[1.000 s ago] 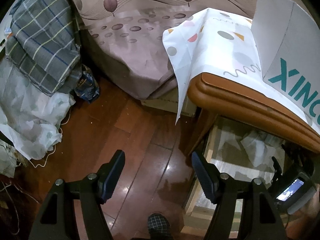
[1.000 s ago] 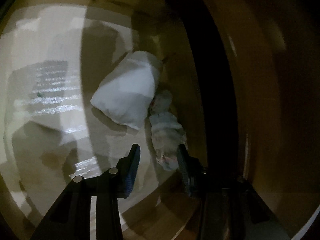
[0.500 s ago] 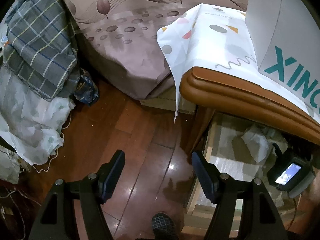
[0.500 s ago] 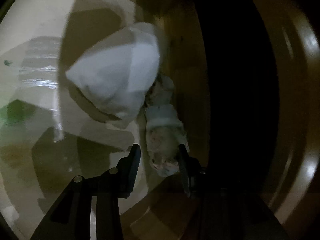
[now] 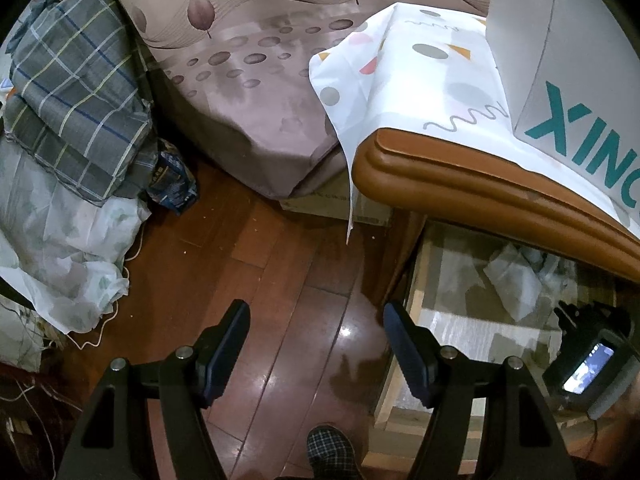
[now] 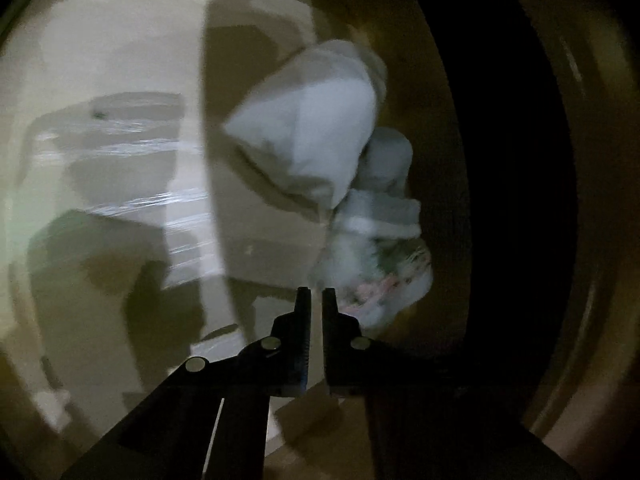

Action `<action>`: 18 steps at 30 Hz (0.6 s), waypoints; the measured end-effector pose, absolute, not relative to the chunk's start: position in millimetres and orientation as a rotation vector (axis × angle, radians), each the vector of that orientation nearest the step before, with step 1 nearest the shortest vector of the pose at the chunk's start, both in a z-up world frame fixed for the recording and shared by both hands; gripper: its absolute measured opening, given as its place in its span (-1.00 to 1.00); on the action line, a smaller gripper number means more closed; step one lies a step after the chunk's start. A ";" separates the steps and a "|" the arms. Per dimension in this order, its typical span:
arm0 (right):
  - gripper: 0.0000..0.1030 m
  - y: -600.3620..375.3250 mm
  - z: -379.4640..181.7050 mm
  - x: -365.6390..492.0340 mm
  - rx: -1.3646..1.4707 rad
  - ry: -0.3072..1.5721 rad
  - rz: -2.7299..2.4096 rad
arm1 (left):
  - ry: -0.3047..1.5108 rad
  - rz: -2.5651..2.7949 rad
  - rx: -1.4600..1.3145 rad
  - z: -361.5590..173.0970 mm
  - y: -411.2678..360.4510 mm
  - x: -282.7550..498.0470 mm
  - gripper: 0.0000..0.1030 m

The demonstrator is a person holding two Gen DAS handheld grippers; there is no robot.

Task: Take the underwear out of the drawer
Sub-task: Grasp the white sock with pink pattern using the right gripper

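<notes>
In the right wrist view, a pale patterned piece of underwear lies inside the open drawer, beside a larger folded white cloth. My right gripper has its jaws nearly closed, tips at the underwear's near edge; the frame is blurred and I cannot tell whether fabric is pinched. In the left wrist view, my left gripper is open and empty above the wooden floor, left of the drawer. The white cloth and the right gripper's body show in the drawer.
A wooden dresser top with a patterned white cover and a grey box overhangs the drawer. A bed lies behind. Plaid and white bedding is piled at left. A slippered foot is below.
The right gripper's jaws have closed from wide open to nearly shut at the underwear's near edge. The left gripper has drifted a little but stays open.
</notes>
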State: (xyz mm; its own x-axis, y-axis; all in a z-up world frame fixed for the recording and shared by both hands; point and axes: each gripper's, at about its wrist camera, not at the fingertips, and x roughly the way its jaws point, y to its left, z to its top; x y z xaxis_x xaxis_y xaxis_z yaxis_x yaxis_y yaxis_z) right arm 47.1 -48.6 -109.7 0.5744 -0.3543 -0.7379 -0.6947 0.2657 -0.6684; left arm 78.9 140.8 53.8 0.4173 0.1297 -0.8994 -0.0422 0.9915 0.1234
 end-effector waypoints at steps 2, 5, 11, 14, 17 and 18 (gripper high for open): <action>-0.95 -44.4 -102.7 41.5 -1.345 0.981 0.295 | 1.138 0.104 0.084 53.8 140.3 79.8 0.38; -0.52 -38.5 -97.9 37.4 -1.386 0.887 0.272 | 1.139 0.103 0.085 53.7 138.5 79.1 0.38; -0.18 -35.4 -106.2 53.5 -1.413 0.838 0.228 | 1.153 0.097 0.080 51.2 137.1 80.2 0.38; -0.18 -39.7 -114.2 62.1 -1.403 0.839 0.204 | 1.153 0.092 0.084 51.1 134.7 79.7 0.38; -0.16 -43.7 -121.5 69.6 -1.402 0.827 0.183 | 1.153 0.083 0.093 50.7 132.4 79.3 0.38; -0.17 -43.7 -122.0 71.7 -1.400 0.817 0.178 | 1.154 0.080 0.096 50.3 132.1 78.9 0.38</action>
State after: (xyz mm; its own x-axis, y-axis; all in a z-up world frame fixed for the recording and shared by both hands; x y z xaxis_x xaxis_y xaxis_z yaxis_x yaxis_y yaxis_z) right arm 71.7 -43.7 -122.0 0.7216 -0.3470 -0.5991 -0.5645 0.2061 -0.7993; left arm 78.9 132.1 50.3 0.4027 0.1131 -0.9083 -0.0139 0.9930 0.1175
